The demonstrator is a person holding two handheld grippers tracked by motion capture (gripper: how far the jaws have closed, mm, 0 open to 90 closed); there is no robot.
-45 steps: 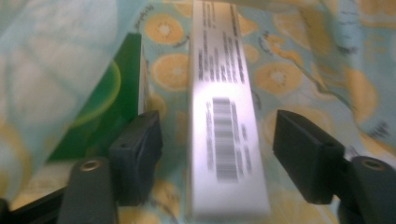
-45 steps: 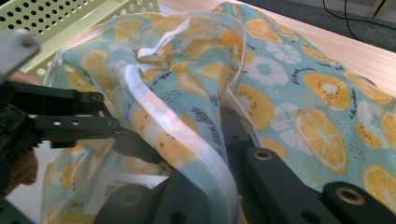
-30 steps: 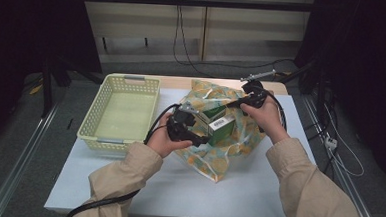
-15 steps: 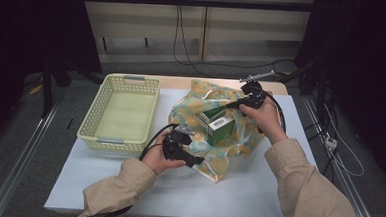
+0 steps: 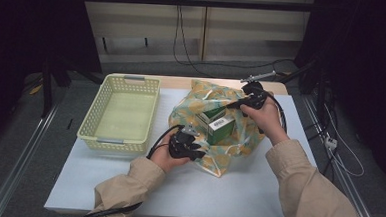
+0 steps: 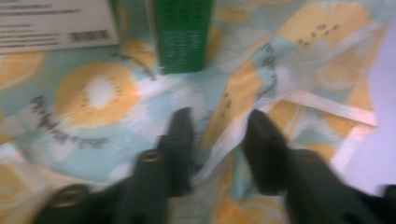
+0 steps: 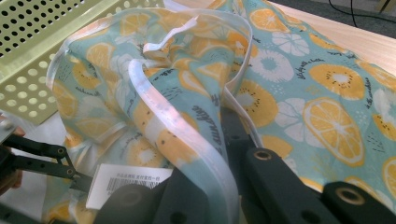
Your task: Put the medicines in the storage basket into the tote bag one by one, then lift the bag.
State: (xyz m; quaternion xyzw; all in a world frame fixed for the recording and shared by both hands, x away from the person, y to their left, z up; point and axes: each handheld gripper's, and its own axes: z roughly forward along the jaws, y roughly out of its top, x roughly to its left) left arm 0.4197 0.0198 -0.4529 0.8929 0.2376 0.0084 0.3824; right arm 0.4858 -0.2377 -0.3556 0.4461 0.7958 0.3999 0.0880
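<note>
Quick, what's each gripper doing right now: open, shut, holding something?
Left gripper: jaws have just been closing around a fold of the bag; grip not certain.
Right gripper: shut on the bag's rim.

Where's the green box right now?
In the high view, the green box sits inside the open fruit-print bag at table centre, right of the yellow basket, between both grippers.
</note>
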